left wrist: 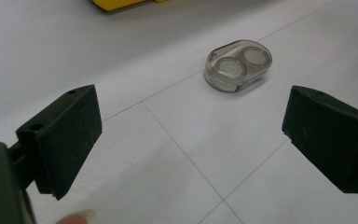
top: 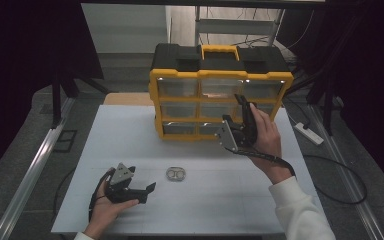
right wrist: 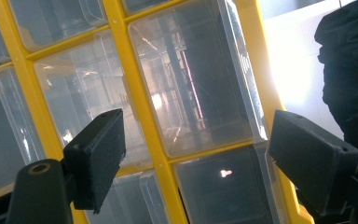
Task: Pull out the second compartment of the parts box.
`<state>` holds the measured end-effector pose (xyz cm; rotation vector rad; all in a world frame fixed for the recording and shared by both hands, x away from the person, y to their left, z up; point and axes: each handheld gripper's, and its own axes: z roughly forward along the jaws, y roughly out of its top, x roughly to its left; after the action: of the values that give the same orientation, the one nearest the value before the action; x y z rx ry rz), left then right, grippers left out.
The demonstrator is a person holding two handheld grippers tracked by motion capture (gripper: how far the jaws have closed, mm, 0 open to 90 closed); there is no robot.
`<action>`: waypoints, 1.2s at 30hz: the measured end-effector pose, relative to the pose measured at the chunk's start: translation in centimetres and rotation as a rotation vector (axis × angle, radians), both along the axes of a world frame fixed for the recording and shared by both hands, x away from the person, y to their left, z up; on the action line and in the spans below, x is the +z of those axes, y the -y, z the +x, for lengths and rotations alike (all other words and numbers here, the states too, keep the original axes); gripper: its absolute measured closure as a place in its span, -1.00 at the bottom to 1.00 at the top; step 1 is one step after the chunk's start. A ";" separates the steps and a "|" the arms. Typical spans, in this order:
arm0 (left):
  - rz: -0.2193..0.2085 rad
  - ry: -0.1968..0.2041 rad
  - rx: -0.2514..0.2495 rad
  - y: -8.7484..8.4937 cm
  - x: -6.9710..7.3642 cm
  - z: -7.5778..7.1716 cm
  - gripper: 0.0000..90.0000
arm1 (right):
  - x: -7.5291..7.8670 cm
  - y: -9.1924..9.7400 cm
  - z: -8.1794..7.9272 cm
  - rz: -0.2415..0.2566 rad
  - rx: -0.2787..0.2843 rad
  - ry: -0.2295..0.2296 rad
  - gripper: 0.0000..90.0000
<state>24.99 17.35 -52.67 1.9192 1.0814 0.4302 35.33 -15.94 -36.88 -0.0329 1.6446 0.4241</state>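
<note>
The left gripper (left wrist: 191, 140) rests low over the white table (top: 220, 200), jaws spread wide and empty — the small clear two-well case (left wrist: 238, 65) lies ahead of them, slightly toward the right jaw, untouched. The right gripper (right wrist: 196, 158) is raised before the yellow drawer organizer (top: 220, 95), jaws released — a clear drawer (right wrist: 191, 79) on the organizer's right-hand column sits between them, beyond the tips.
</note>
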 end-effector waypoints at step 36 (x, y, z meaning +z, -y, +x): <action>-0.001 0.001 0.000 0.0 0.0 0.0 -0.88 | 1.0 -0.4 1.6 0.008 -0.014 0.010 -0.56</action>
<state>24.97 17.34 -52.64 1.9175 1.0803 0.4306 36.97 -15.56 -35.88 -0.0170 1.6323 0.4191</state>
